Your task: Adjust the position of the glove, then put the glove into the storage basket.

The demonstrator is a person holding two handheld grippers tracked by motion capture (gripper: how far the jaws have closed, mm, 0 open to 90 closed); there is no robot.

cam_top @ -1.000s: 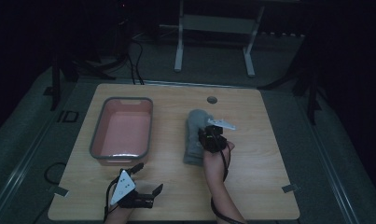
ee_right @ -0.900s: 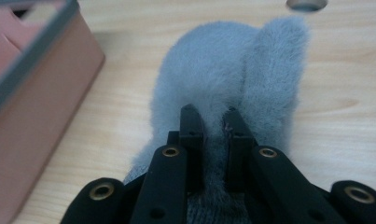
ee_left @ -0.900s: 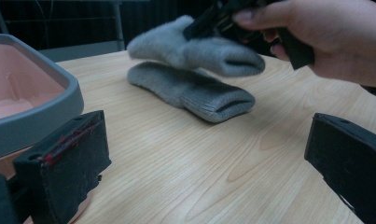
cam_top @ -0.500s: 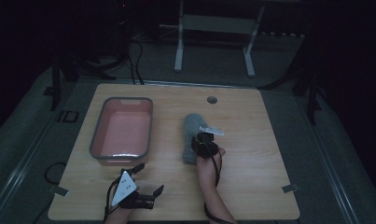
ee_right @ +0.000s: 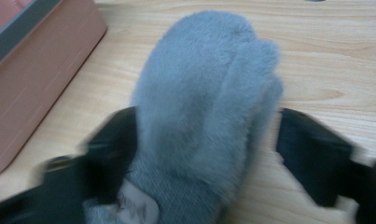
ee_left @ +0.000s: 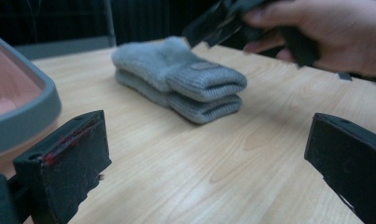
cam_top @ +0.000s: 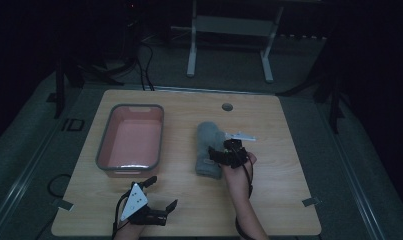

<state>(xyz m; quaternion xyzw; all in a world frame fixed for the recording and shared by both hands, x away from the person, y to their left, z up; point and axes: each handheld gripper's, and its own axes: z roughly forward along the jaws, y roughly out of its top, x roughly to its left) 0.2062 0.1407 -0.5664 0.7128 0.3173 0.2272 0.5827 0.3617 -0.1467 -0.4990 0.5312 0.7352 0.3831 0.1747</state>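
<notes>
A pair of fluffy grey mittens (cam_top: 207,142) lies stacked near the table's middle, cuffs toward the person. My right gripper (cam_top: 220,156) is at the cuff end and open. In the right gripper view its jaws stand on either side of the mittens (ee_right: 199,107): the left jaw is against the fleece, and a gap shows on the right. My left gripper (cam_top: 161,194) rests near the front edge, open and holding nothing. The left gripper view looks across bare wood at the mittens (ee_left: 176,77) and the person's right hand (ee_left: 325,32).
A pink tub with a grey rim (cam_top: 104,147) stands left of the mittens; its wall (ee_right: 36,60) is close to the right gripper's left jaw. A small round hole (cam_top: 227,107) sits near the table's far edge. Bare wood lies right of the mittens.
The right gripper has slid back along the mittens toward their cuff end and sits lower around them. The left gripper has stayed put.
</notes>
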